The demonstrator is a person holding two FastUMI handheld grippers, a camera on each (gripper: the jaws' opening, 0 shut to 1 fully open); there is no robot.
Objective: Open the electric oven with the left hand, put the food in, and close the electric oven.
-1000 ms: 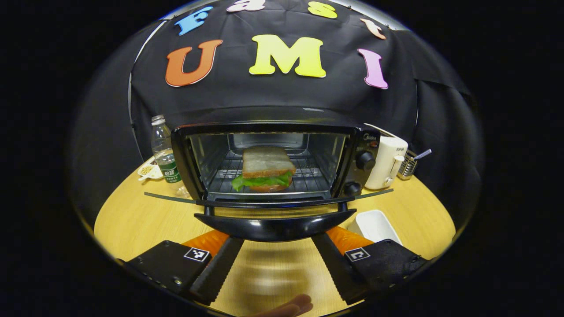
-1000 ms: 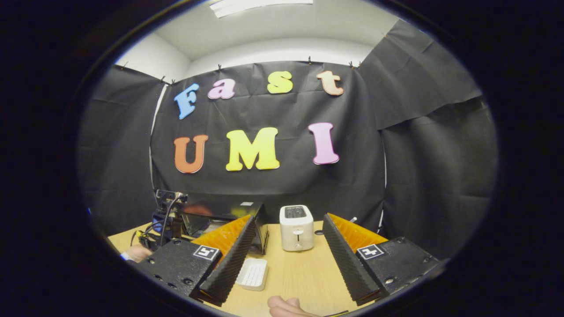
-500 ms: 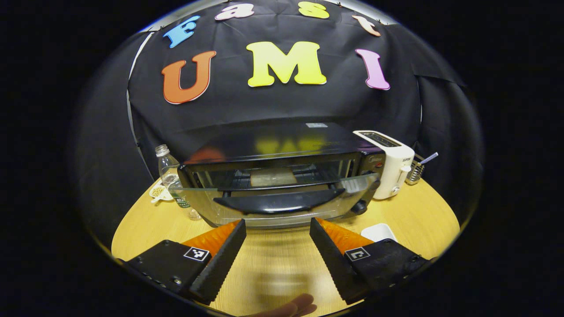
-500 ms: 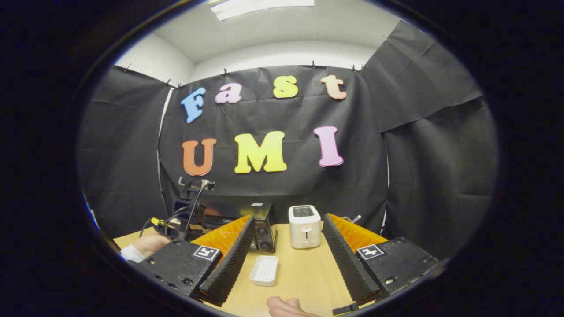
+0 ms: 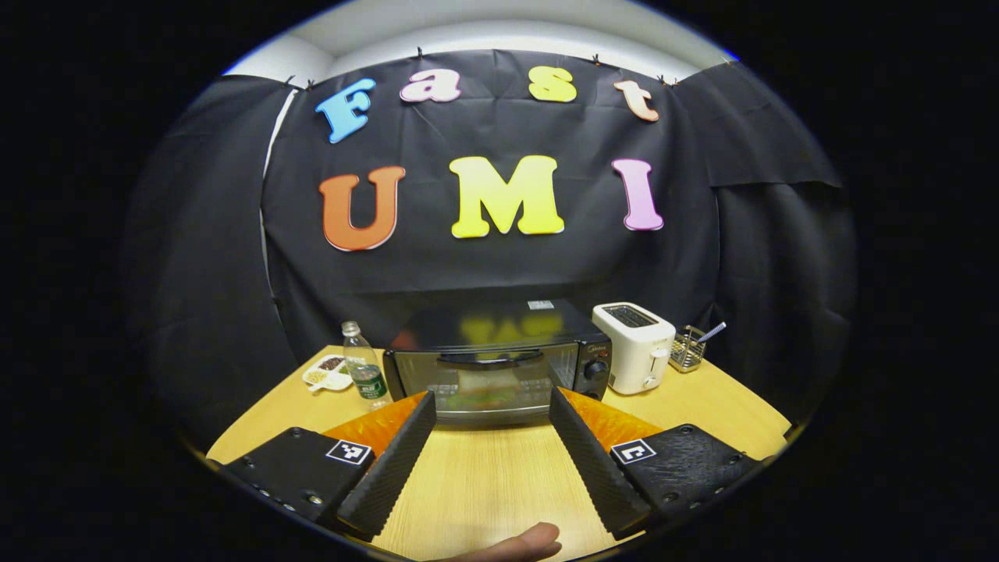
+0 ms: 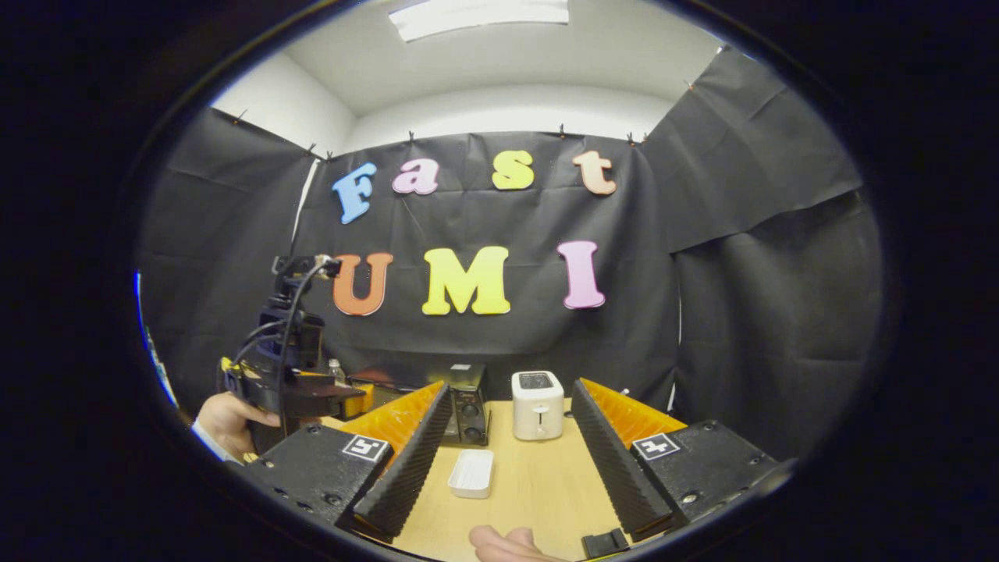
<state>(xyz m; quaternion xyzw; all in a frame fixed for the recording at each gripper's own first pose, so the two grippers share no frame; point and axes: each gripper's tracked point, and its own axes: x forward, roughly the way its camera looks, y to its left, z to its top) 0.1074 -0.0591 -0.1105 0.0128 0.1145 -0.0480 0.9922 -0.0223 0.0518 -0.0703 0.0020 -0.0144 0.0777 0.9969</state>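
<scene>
Both tongs (image 5: 488, 437) gape before the boxy glass-fronted oven (image 5: 492, 367), seemingly closed.

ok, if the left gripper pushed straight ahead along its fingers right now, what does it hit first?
Probably the closed glass door of the electric oven. The left gripper is open, and bare table lies between its fingers and the oven front. How far off the door is cannot be told.

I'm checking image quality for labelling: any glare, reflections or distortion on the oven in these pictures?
Left gripper view: the electric oven is sharp; its glossy top mirrors the wall's colours, and the glass door's sheen dims the food behind it; fisheye bends the table edge. Right gripper view: the ceiling light is blown out, and the oven is small, partly hidden.
</scene>
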